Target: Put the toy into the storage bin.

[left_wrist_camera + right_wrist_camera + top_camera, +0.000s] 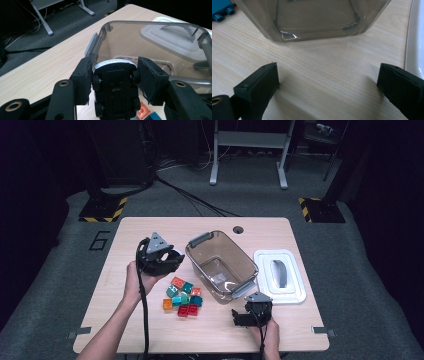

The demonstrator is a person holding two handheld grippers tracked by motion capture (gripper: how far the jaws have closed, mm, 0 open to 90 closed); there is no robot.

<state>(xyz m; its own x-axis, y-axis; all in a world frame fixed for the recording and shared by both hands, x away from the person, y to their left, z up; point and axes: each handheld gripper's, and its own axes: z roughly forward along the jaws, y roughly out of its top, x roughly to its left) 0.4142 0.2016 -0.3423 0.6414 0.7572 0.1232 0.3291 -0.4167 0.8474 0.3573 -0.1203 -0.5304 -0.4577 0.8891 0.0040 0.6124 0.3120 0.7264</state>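
Note:
My left gripper (174, 257) hangs above the table, left of a clear plastic bin (240, 252). Its jaws are shut on a small toy car (115, 85), held with its black underside and wheels facing the camera and its white body turned away. The car's nose sits close to the bin's near rim (150, 23). My right gripper (245, 316) lies low at the table's front edge, just in front of the bin (312, 15). It (328, 80) is open, with bare wood between its jaws.
Several coloured bricks (183, 296) are heaped in front of the bin's left side; an orange one (143, 111) and a teal one (222, 11) show nearby. The bin's white lid (279, 276) lies flat to its right. The table (150, 227) is light wood.

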